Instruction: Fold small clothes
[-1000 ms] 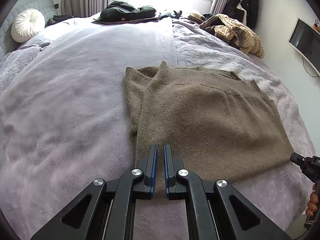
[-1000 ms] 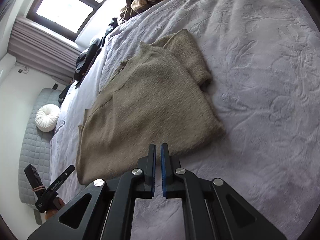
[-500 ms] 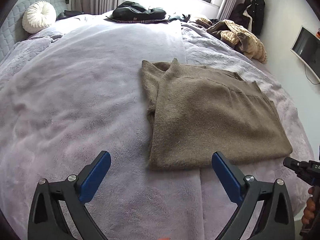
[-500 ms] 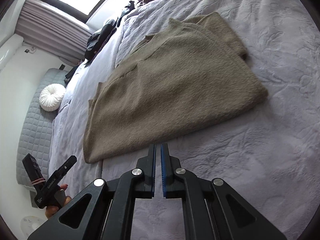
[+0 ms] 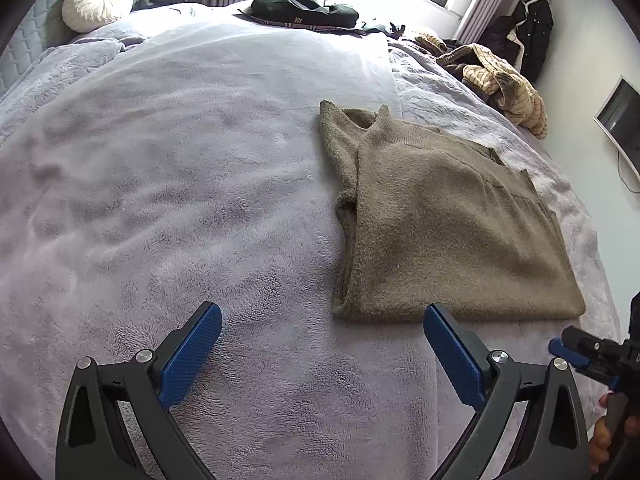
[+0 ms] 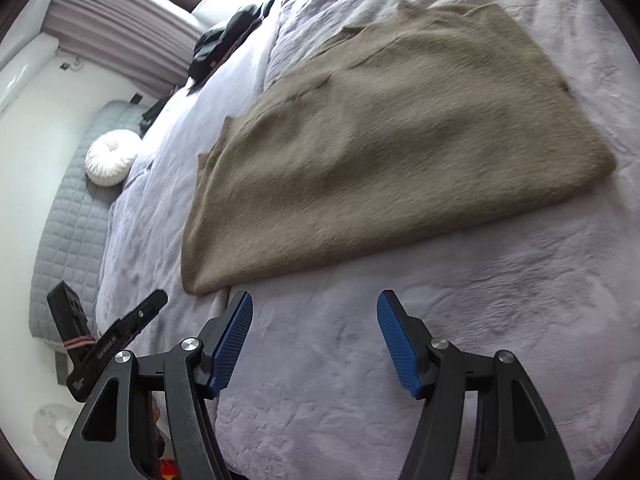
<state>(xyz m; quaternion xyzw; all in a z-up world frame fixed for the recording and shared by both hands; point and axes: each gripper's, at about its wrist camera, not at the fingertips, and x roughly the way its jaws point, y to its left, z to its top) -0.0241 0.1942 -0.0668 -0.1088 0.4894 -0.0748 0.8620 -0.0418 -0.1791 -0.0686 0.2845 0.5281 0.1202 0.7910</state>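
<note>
A brown knitted sweater point(image 5: 444, 220) lies folded flat on the lilac blanket of the bed point(image 5: 180, 200), its sleeves tucked in and its collar toward the window. My left gripper point(image 5: 322, 316) hangs wide open over bare blanket, just short of the sweater's near left corner, with nothing between its blue pads point(image 5: 192, 352). In the right wrist view the same sweater point(image 6: 392, 152) fills the middle. My right gripper point(image 6: 314, 304) is short of its near hem, its jaws opening, with only blanket between them. The right gripper point(image 5: 576, 354) also shows at the left view's right edge.
A round white cushion point(image 5: 98, 0) rests by the quilted grey headboard point(image 6: 68, 224). Dark clothes point(image 5: 304, 12) and a striped beige garment point(image 5: 504, 84) lie at the far side of the bed near the window. A wall screen point(image 5: 620, 120) hangs at the right.
Both grippers went from shut to open, the left first, the right only just now. Both have moved across the bed beside the sweater, which has not moved.
</note>
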